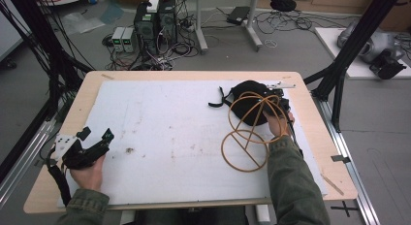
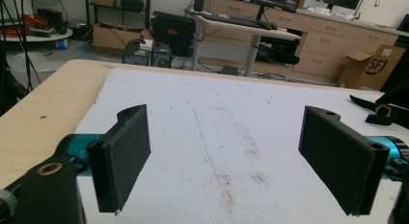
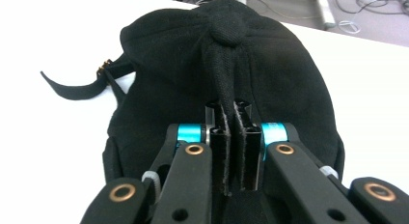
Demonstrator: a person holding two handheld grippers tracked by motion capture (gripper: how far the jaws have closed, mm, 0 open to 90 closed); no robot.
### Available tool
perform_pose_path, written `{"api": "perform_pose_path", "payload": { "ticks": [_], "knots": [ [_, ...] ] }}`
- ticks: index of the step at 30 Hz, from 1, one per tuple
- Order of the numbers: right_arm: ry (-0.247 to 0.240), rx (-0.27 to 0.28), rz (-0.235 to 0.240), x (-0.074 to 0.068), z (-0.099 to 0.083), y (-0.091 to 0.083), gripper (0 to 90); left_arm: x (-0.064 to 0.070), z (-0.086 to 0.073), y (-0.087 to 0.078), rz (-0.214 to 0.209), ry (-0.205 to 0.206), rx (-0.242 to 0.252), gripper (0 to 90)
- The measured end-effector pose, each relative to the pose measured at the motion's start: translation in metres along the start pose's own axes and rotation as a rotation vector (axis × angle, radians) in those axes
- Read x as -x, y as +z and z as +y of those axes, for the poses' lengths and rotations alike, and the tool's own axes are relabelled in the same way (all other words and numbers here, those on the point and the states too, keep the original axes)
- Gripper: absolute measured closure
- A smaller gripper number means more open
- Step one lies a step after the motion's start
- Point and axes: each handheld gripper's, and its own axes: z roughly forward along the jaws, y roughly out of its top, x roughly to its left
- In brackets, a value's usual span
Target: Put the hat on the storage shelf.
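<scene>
The right gripper (image 3: 230, 137) has its jaws pressed together on a pinched ridge of fabric from the black cap (image 3: 231, 74); the fold runs from between the jaws straight ahead to the round button on the cap's crown. The cap lies on the white sheet (image 1: 165, 133) directly in front of and under this gripper, and its adjusting strap (image 3: 72, 89) with a small brass buckle trails off to the gripper's left. In the high view the right gripper (image 1: 281, 103) sits at the cap's (image 1: 247, 91) near right edge, with an orange cable (image 1: 247, 133) looping from it over the cap and back toward the person's sleeve (image 1: 291, 181).

The left gripper (image 2: 236, 156) is well apart from the cap, its jaws spread wide over bare, stained sheet with nothing between them. Far ahead and to its right stands a cardboard box (image 2: 371, 67) printed "SFI", as far as the letters can be read.
</scene>
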Motion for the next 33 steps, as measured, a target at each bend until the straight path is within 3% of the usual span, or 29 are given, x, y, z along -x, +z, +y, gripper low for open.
{"api": "perform_pose_path", "payload": {
  "ticks": [2,9,18,33],
  "knots": [
    [0.006,0.003,0.018,0.002,0.0,-0.002,87.6,0.001,0.0,0.001,-0.004,0.001,-0.001,18.8],
    [0.002,0.027,0.015,0.004,0.001,-0.008,87.6,0.0,0.0,0.0,0.001,-0.002,0.001,18.8],
    [0.039,0.066,0.022,0.009,0.004,-0.022,87.5,0.0,0.001,-0.001,0.01,-0.003,0.005,19.1],
    [0.05,0.143,-0.013,0.019,0.009,-0.045,87.5,0.001,0.002,0.001,0.017,-0.011,0.021,20.2]
  ]
}}
